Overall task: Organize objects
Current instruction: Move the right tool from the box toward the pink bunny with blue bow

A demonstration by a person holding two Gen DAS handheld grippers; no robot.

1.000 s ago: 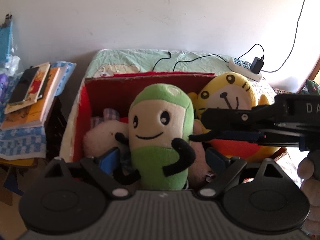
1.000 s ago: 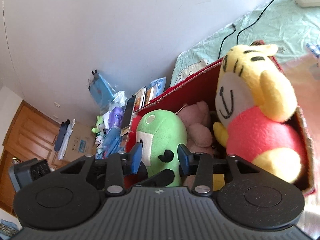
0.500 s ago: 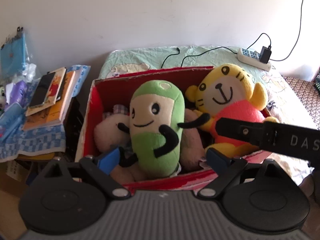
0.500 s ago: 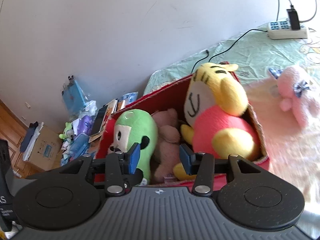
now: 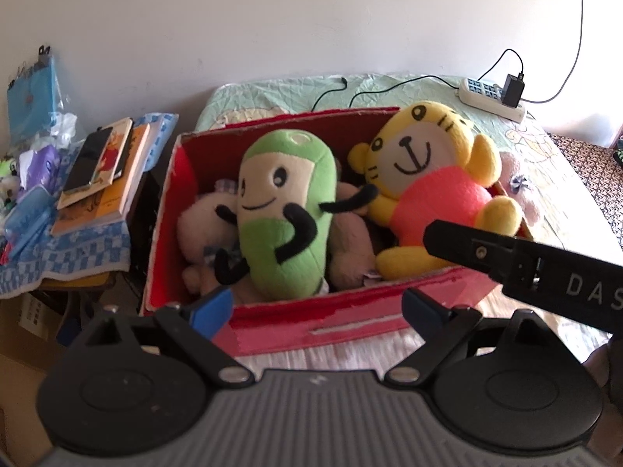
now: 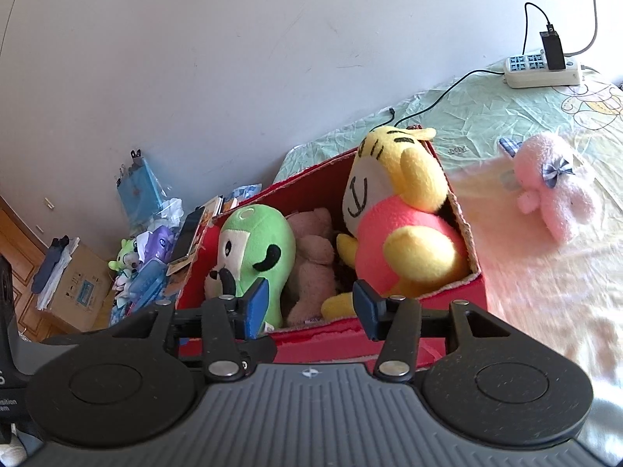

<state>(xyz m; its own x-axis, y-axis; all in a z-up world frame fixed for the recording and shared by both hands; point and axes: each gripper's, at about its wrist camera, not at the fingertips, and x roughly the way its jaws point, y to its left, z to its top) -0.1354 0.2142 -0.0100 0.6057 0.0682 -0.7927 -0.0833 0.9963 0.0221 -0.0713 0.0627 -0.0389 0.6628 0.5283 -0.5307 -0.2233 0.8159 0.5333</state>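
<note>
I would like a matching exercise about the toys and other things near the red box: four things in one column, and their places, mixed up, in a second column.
Things:
1. green plush toy
2. pink plush toy
3. power strip
4. phone

Places:
A. on the bed, outside the red box
B. on a stack of books left of the box
C. inside the box, beside the yellow tiger plush
D. at the far end of the bed, near the wall

Pairs: 1-C, 2-A, 3-D, 4-B
</note>
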